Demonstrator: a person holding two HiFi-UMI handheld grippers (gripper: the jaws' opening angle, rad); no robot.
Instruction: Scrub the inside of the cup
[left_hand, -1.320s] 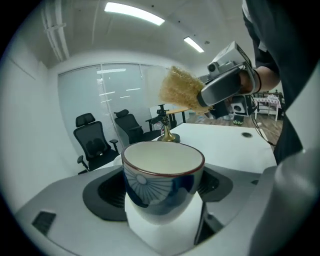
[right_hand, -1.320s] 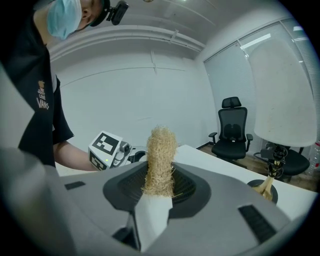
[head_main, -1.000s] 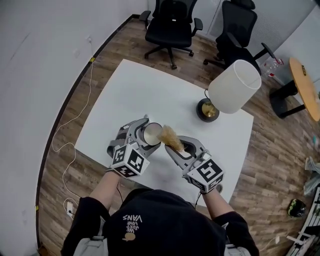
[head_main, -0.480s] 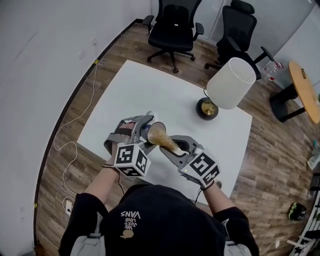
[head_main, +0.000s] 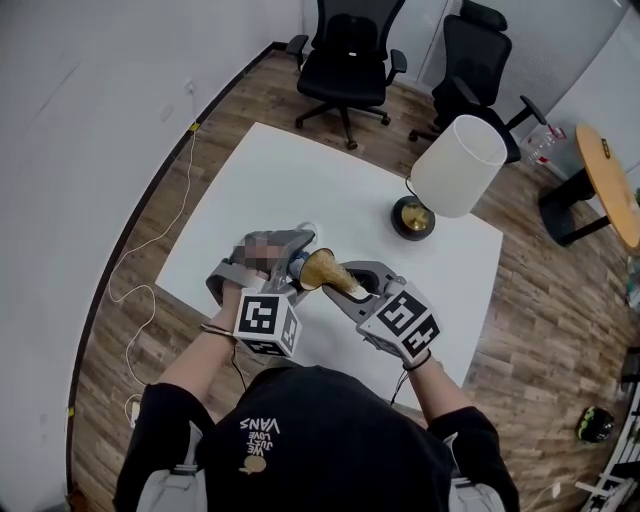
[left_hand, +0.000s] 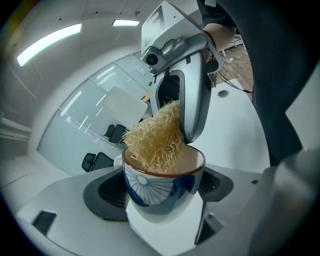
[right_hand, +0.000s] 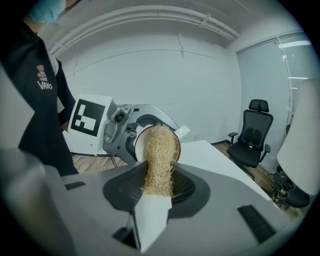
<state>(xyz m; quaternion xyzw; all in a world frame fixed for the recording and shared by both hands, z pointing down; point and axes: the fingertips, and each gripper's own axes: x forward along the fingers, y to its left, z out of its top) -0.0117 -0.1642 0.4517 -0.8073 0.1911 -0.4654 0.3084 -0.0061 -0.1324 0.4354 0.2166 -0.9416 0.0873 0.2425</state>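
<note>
Cup (left_hand: 162, 176) in left tongs (left_hand: 163, 194) holds scrubber (left_hand: 152, 140) from right tongs (right_hand: 159, 187).

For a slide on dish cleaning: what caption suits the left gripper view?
Left gripper grips a blue-patterned cup; the right gripper holds a straw-coloured fibre scrubber in its mouth.

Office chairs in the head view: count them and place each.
2. One chair stands beyond the table's far edge; the other right of it. More may be out of frame.
</note>
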